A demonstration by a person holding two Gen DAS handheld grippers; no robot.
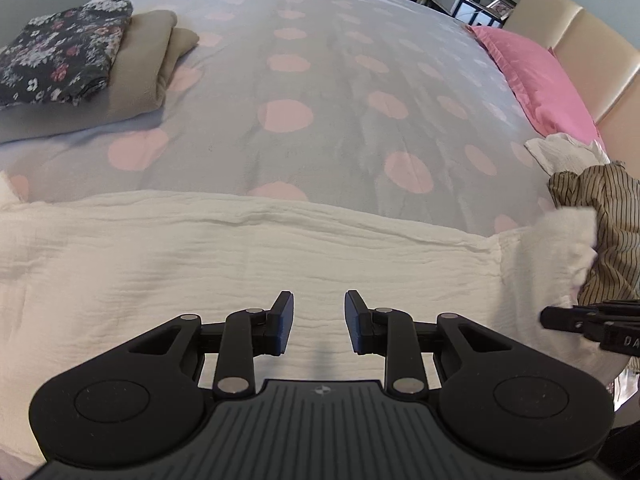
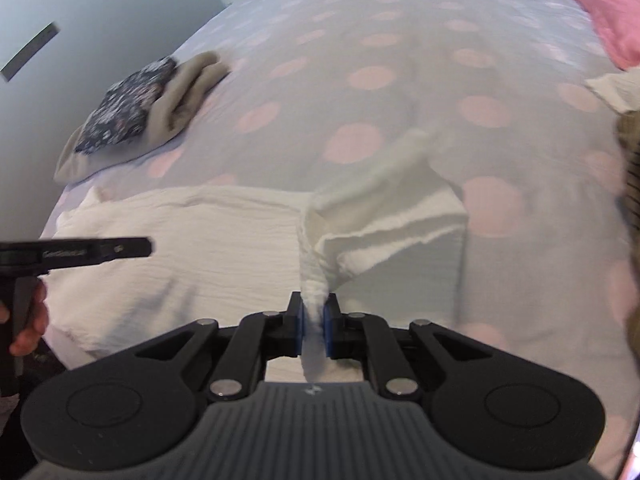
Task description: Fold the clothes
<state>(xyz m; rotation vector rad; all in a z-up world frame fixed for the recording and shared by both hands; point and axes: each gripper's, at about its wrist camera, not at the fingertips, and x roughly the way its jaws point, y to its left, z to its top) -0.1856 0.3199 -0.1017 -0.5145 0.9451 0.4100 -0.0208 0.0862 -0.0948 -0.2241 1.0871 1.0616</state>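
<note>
Right hand-held gripper [image 2: 315, 330]: tilted down toward the bed, jaws clamped on a bunched end of the white garment [image 2: 224, 240]. The pinched cloth rises from the pads as a twisted rope, then fans into a lifted flap to the right; the flap is blurred.

Left hand-held gripper [image 1: 319, 322]: tilted down over the flat part of the white garment [image 1: 240, 248], jaws apart, nothing between the blue pads. In the right wrist view it enters from the left edge, a hand [image 2: 24, 320] wrapped round its grip.

The garment lies spread along the near edge of the bed [image 1: 320, 80], directly under and ahead of both grippers. The cover is grey with pink dots.

Far left: a folded stack [image 1: 80, 60], floral piece atop beige. Right edge: a striped garment [image 1: 600, 232] in a crumpled heap, a pink pillow [image 1: 536, 76] beyond it.
</note>
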